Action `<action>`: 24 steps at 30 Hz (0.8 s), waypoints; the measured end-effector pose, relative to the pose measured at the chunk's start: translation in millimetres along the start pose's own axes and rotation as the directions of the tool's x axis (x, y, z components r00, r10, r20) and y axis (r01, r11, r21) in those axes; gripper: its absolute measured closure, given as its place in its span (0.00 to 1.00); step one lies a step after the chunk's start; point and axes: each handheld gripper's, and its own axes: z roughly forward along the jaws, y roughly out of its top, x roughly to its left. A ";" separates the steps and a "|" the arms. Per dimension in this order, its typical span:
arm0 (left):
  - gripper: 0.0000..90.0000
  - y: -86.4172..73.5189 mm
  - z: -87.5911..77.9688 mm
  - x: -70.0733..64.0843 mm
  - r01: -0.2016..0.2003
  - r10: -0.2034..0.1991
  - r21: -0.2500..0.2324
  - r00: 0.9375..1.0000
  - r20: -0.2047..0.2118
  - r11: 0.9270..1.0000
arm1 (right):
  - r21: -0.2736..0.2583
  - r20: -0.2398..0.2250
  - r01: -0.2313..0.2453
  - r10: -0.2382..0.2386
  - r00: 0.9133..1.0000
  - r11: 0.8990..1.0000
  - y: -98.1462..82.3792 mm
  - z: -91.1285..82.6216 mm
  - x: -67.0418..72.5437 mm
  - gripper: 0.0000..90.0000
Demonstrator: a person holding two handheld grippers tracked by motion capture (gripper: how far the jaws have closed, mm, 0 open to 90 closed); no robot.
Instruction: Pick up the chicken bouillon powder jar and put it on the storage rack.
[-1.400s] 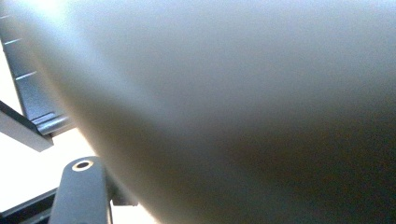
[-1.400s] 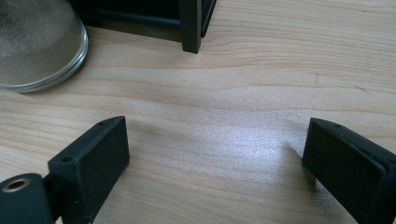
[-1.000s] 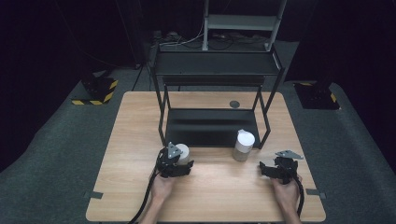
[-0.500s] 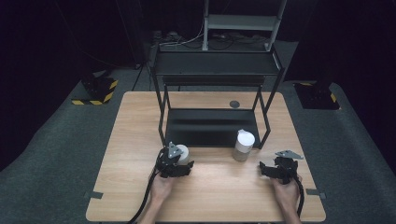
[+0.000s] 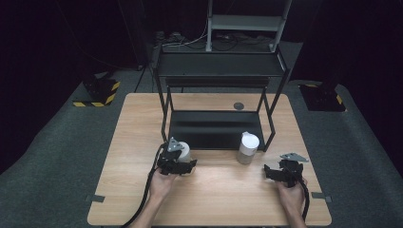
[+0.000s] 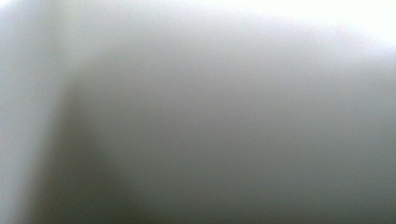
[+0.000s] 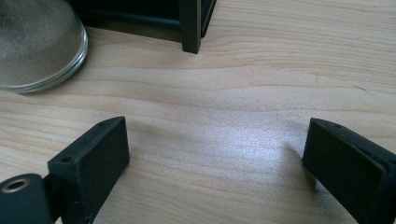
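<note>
White cylinder (image 5: pixel 184 152) clamped in left gripper (image 5: pixel 177 161), near the counter's (image 5: pixel 214 199) front-left, just ahead of the black shelf rack (image 5: pixel 216 128); its pale surface blurs the left gripper view. Left hand (image 5: pixel 160 183) reaches in from the bottom edge. Right gripper (image 5: pixel 283 172) rests low, jaws spread wide over bare wood. A 2nd cylinder (image 5: pixel 247 147) stands between both grippers.

The table (image 5: pixel 214 199) is pale wood with visible grain and a soft sheen; the rack (image 5: pixel 218 71) looks like matt black metal; the right jar (image 7: pixel 37 42) is frosted glass, clear-rimmed; the right gripper (image 7: pixel 217 158) has rough, matt black pads.
</note>
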 end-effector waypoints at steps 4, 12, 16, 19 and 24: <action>0.34 10.0 -5.0 2.4 0.000 0.000 -0.001 1.000 0.012 1.000 | 0.000 0.000 0.000 0.000 1.000 1.000 0.0 0.0 0.0 0.07; 0.34 35.6 -16.1 2.2 -0.017 0.017 0.003 1.000 0.026 1.000 | 0.000 0.000 0.000 0.000 1.000 1.000 0.0 0.0 0.0 0.07; 0.34 50.2 -23.0 2.0 -0.029 0.029 0.001 0.999 0.038 1.000 | 0.000 0.000 0.000 0.000 1.000 1.000 0.0 0.0 0.0 0.07; 0.34 60.7 -26.9 0.7 -0.039 0.038 0.006 0.998 0.045 0.999 | 0.000 0.000 0.000 0.000 1.000 1.000 0.0 0.0 0.0 0.07; 0.34 81.2 -35.5 2.5 -0.048 0.048 0.004 0.996 0.074 0.999 | 0.000 0.000 -0.001 0.001 1.000 1.000 0.0 0.0 0.0 0.07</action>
